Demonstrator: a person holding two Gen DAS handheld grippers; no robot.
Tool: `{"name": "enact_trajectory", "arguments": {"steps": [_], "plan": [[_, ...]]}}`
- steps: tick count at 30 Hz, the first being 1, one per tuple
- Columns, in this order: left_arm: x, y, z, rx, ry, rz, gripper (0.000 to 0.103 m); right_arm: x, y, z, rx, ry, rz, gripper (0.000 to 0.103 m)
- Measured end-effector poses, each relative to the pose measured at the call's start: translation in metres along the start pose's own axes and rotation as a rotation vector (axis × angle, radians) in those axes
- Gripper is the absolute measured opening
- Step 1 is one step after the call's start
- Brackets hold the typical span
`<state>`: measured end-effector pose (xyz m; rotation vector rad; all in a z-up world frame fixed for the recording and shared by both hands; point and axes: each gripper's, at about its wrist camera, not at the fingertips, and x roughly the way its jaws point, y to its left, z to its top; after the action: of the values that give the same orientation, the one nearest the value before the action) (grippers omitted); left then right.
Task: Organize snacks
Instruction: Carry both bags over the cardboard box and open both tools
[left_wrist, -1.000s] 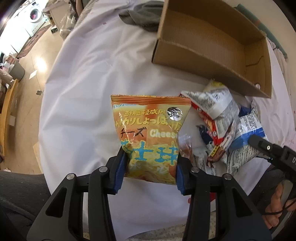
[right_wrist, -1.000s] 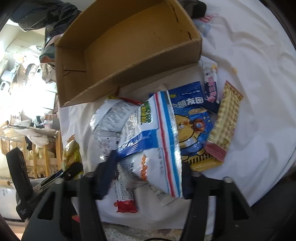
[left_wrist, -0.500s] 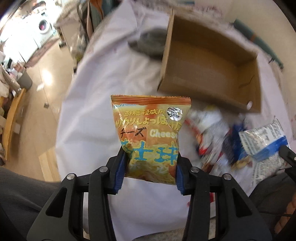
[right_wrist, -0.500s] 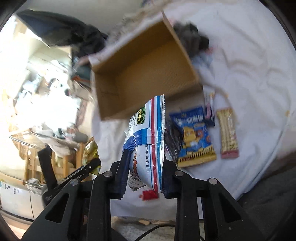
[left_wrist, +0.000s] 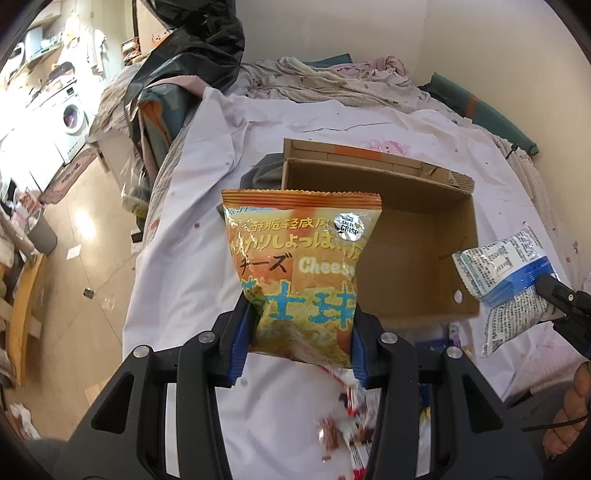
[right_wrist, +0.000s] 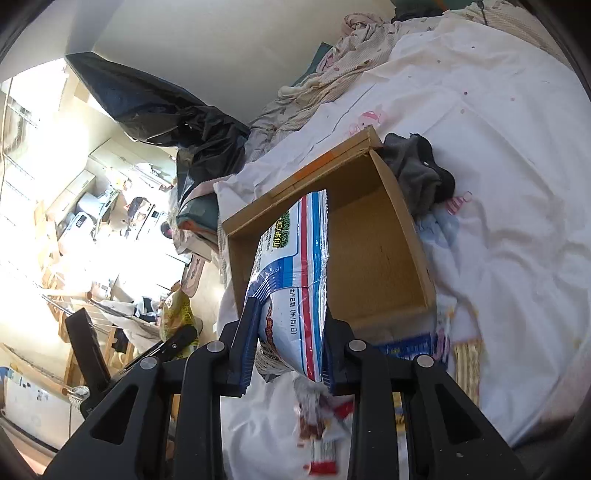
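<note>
My left gripper (left_wrist: 300, 343) is shut on an orange cheese snack bag (left_wrist: 301, 266) and holds it upright in the air, in front of an open cardboard box (left_wrist: 417, 240). My right gripper (right_wrist: 290, 350) is shut on a white, blue and red snack bag (right_wrist: 295, 280), lifted before the same box (right_wrist: 373, 258). That bag also shows at the right of the left wrist view (left_wrist: 506, 273). More snack packets lie on the white sheet below the grippers (right_wrist: 317, 417), blurred. The box looks empty inside.
The box sits on a bed with a white sheet (left_wrist: 192, 266). A grey cloth (right_wrist: 421, 177) lies beside the box. A blue packet (right_wrist: 410, 345) and a yellow wafer bar (right_wrist: 469, 365) lie near the box. Black plastic bags (left_wrist: 199, 40) and crumpled bedding are at the back.
Both grippers have risen and tilted up with their bags, so the box and far wall now fill the views. The right gripper closed tightly on its bag a second ago.
</note>
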<state>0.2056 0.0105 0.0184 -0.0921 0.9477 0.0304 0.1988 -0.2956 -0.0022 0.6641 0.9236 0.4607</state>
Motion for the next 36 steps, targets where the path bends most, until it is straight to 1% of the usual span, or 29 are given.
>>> {"name": "enact_trajectory", "arguments": {"steps": [3, 10, 14, 17, 18, 21, 27, 30, 33, 36], "plan": [[0.021, -0.008, 0.011, 0.020, 0.017, 0.003, 0.041, 0.020, -0.006, 0.011, 0.008, 0.017, -0.013, 0.030], [0.063, -0.022, 0.020, 0.055, 0.056, 0.023, 0.041, 0.069, -0.018, 0.027, -0.028, 0.062, -0.047, 0.030], [0.083, -0.026, 0.018, 0.063, 0.056, 0.023, 0.041, 0.089, -0.027, 0.025, -0.041, 0.083, -0.056, 0.030], [0.094, -0.030, 0.015, 0.089, 0.051, 0.038, 0.041, 0.102, -0.033, 0.020, -0.017, 0.115, -0.057, 0.030], [0.098, -0.031, 0.014, 0.093, 0.051, 0.041, 0.041, 0.105, -0.032, 0.019, -0.030, 0.123, -0.066, 0.030], [0.103, -0.033, 0.015, 0.097, 0.048, 0.048, 0.041, 0.112, -0.030, 0.018, -0.065, 0.135, -0.084, 0.030], [0.104, -0.038, 0.016, 0.115, 0.023, 0.063, 0.041, 0.124, -0.033, 0.017, -0.066, 0.152, -0.104, 0.030], [0.100, -0.040, 0.016, 0.125, 0.012, 0.046, 0.041, 0.128, -0.031, 0.017, -0.077, 0.153, -0.113, 0.031], [0.093, -0.044, 0.016, 0.139, -0.021, 0.044, 0.041, 0.129, -0.031, 0.018, -0.077, 0.152, -0.120, 0.031], [0.096, -0.047, 0.016, 0.157, -0.008, 0.016, 0.041, 0.131, -0.033, 0.018, -0.072, 0.155, -0.127, 0.031]]}}
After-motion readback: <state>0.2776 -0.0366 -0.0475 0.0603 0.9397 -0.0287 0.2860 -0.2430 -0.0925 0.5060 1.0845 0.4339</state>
